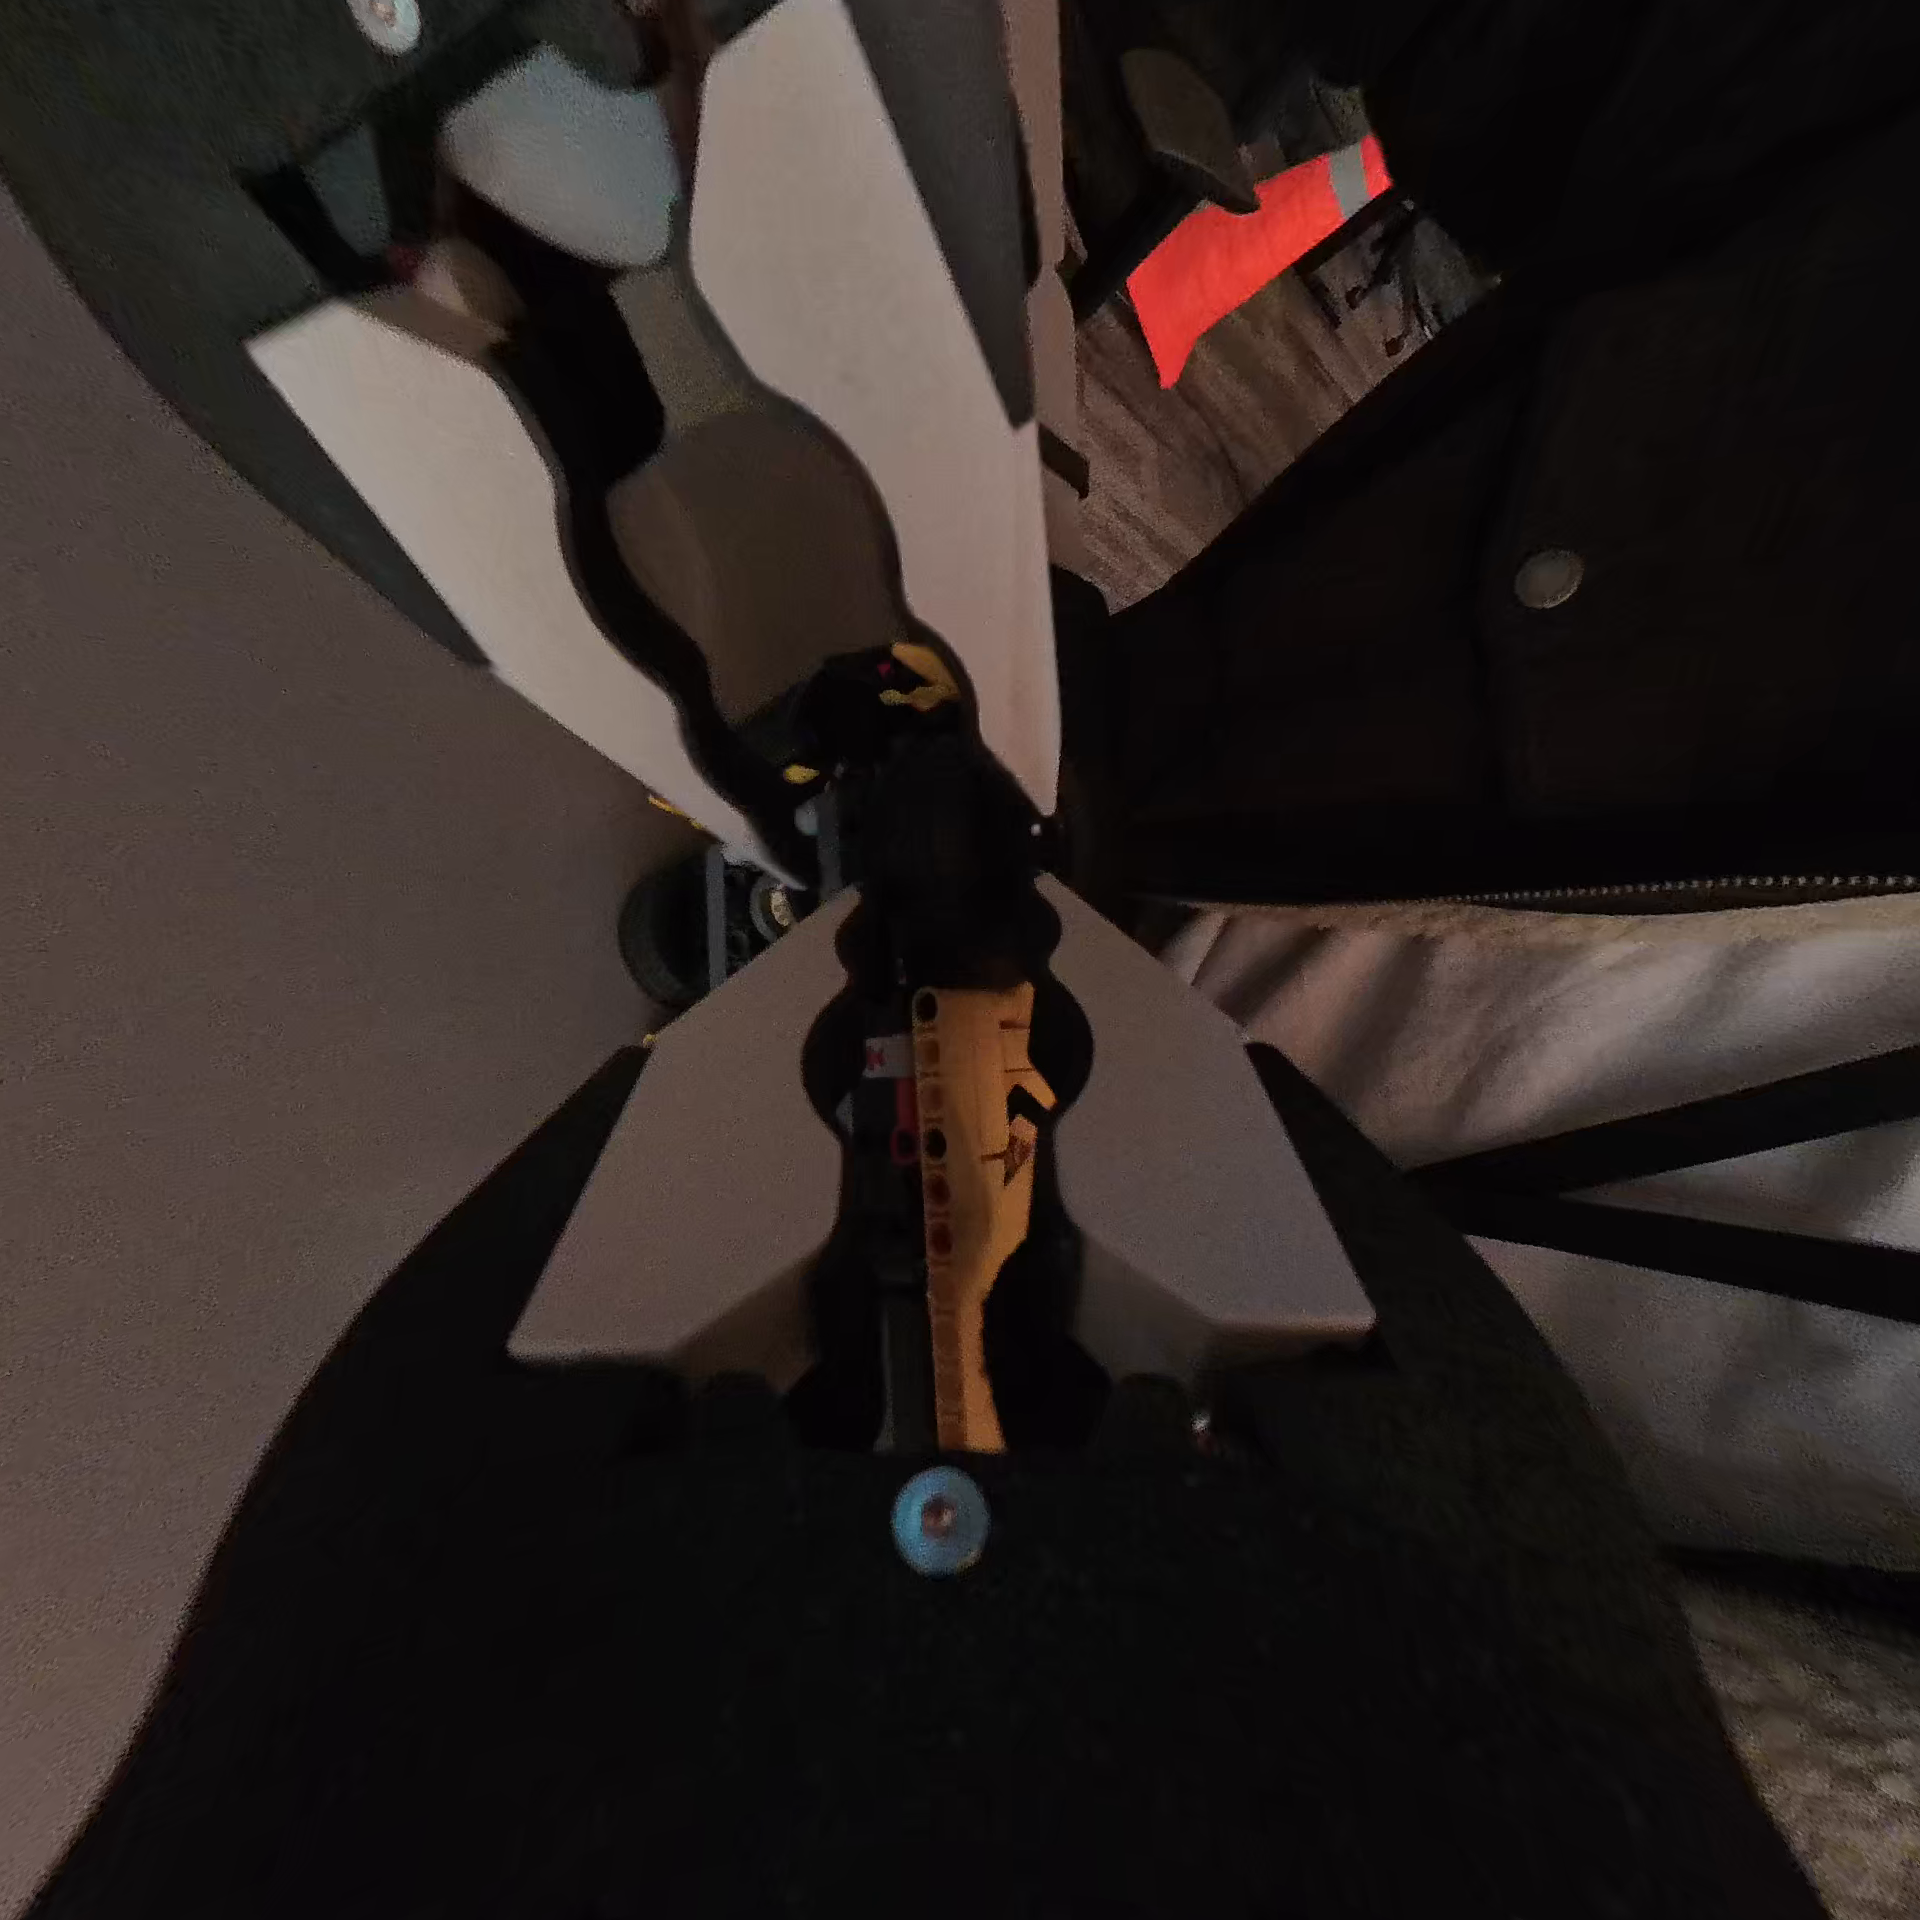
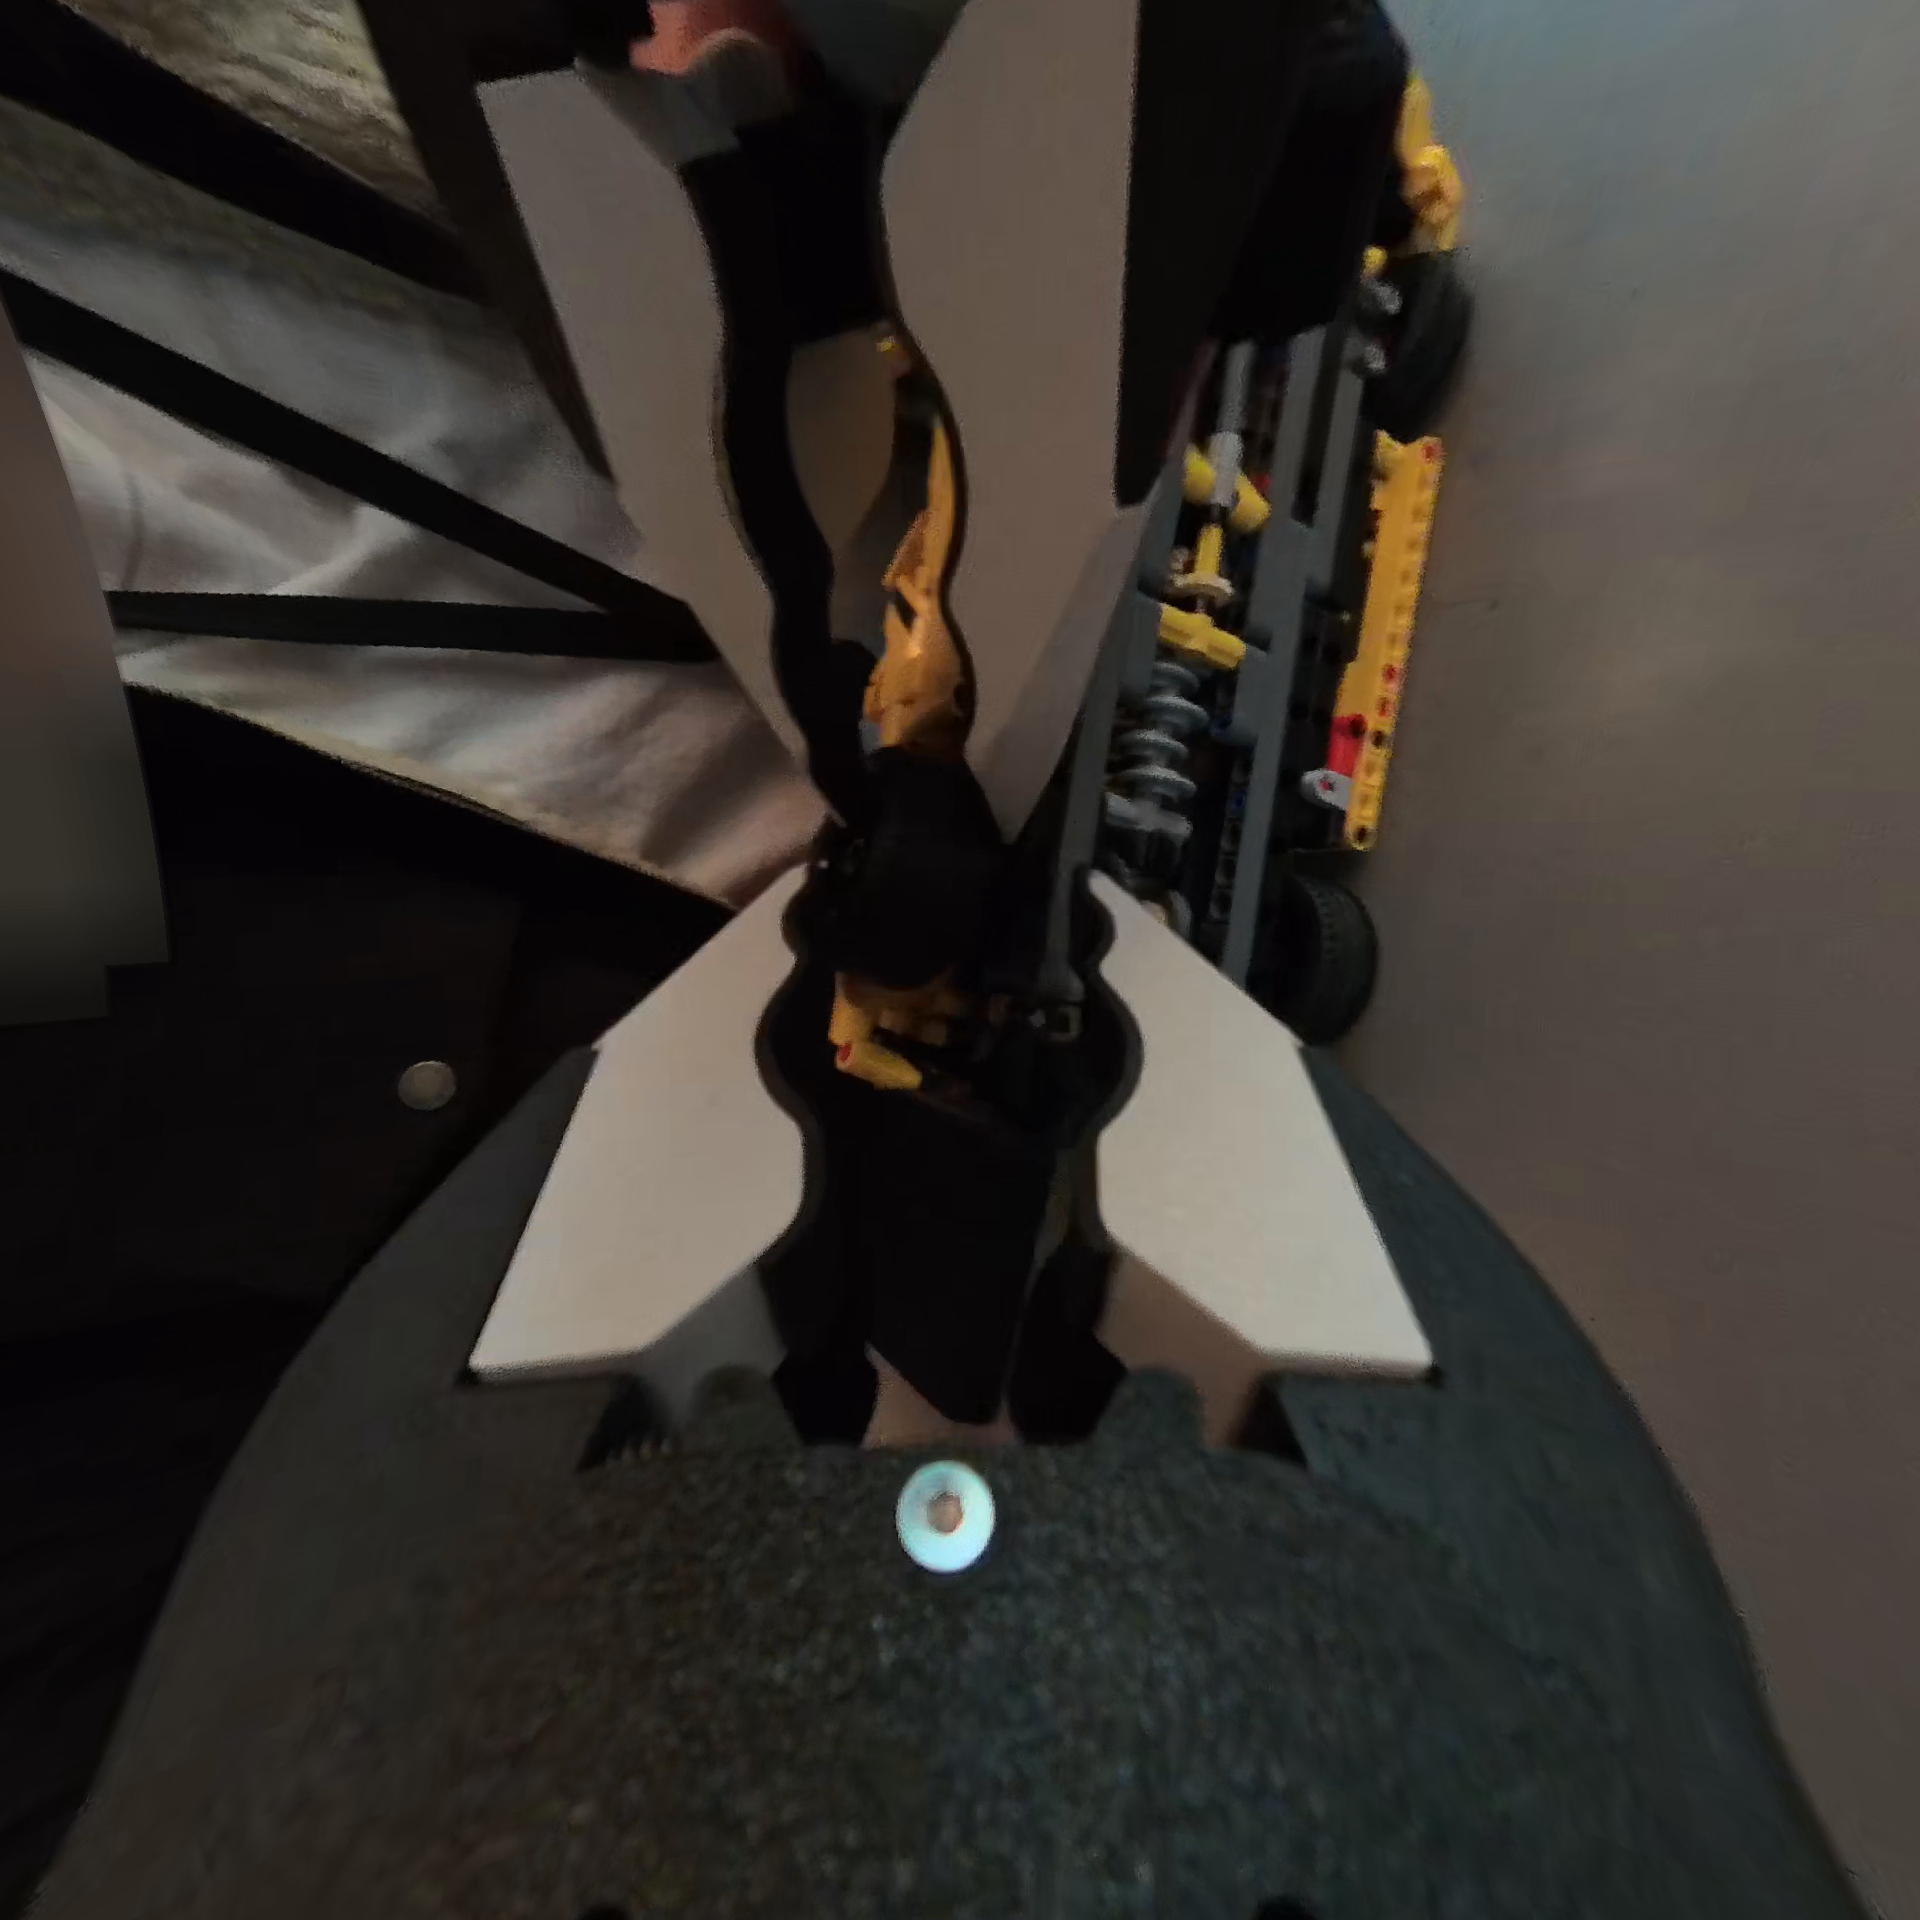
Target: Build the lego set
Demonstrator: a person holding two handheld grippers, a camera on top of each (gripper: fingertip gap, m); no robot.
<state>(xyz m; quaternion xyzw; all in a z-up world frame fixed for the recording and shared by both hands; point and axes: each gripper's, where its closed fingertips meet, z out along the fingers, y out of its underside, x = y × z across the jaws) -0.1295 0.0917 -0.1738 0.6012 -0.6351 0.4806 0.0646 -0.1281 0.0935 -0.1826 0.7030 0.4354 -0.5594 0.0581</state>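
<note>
My left gripper (image 1: pixel 945 894) is shut on a lego sub-assembly: a yellow curved panel (image 1: pixel 966 1195) with a row of holes, joined to black parts. My right gripper (image 1: pixel 914 842) comes in from the top, tip to tip with the left one, and is shut on the other end, where a yellow bit (image 1: pixel 914 675) shows. A black rounded part (image 1: pixel 945 821) sits between the two sets of tips. In the right wrist view my right gripper (image 2: pixel 940 883) holds small yellow and black parts (image 2: pixel 883 1029). The left gripper (image 2: pixel 925 821) opposite holds the yellow panel (image 2: pixel 925 665).
The grey and yellow lego chassis (image 2: pixel 1299 623), with springs and black wheels, lies on the grey table (image 2: pixel 1662 727) just right of the grippers. One of its wheels (image 1: pixel 660 935) shows in the left wrist view. A person's dark jacket (image 1: pixel 1507 675) and white fabric (image 1: pixel 1558 1039) are close by. Only a small space, under 4 cm, lies between the two pairs of fingers.
</note>
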